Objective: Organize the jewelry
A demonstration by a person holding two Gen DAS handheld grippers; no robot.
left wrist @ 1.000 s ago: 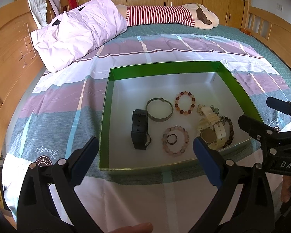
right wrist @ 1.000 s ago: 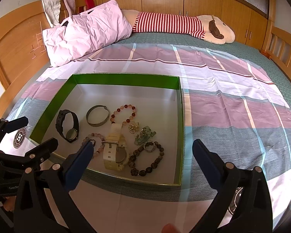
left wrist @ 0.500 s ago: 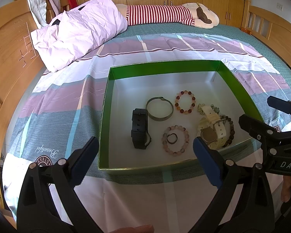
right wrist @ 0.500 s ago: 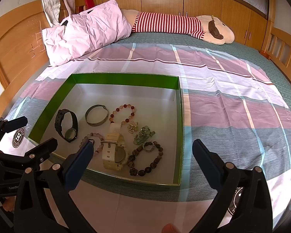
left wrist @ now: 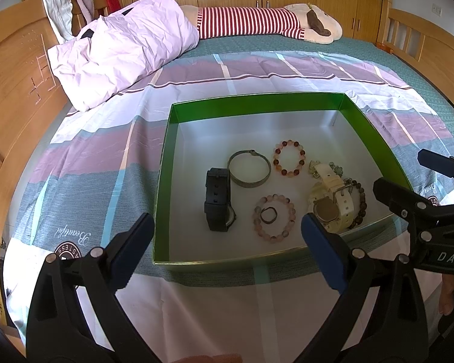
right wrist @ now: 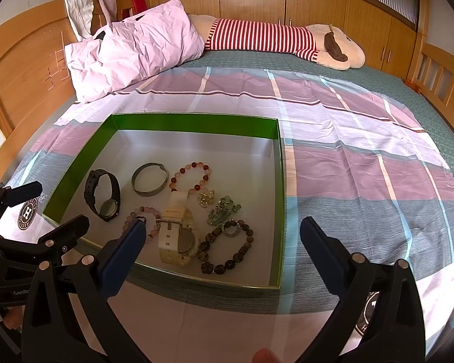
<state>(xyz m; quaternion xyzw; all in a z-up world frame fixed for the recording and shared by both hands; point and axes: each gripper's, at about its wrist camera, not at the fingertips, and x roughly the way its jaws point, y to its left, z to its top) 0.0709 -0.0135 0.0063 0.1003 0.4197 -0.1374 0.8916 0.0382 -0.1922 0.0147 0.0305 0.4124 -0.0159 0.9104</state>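
Both sets of jaws stand wide apart and hold nothing: the left gripper (left wrist: 227, 236) and the right gripper (right wrist: 222, 240) hover side by side over the near edge of a green-walled box (left wrist: 287, 99) on the striped bedspread (right wrist: 348, 139). All the jewelry lies on the box's silver floor: a black watch (left wrist: 218, 199) next to a metal bangle (left wrist: 249, 172), a red-bead bracelet (left wrist: 289, 161), a pink-bead bracelet (left wrist: 274, 222) with a small ring (left wrist: 268, 214) inside it, a cream watch (right wrist: 177, 230), and a dark-bead bracelet (right wrist: 227, 249) just beside that watch. A lilac pillow (right wrist: 133, 48) sits well beyond.
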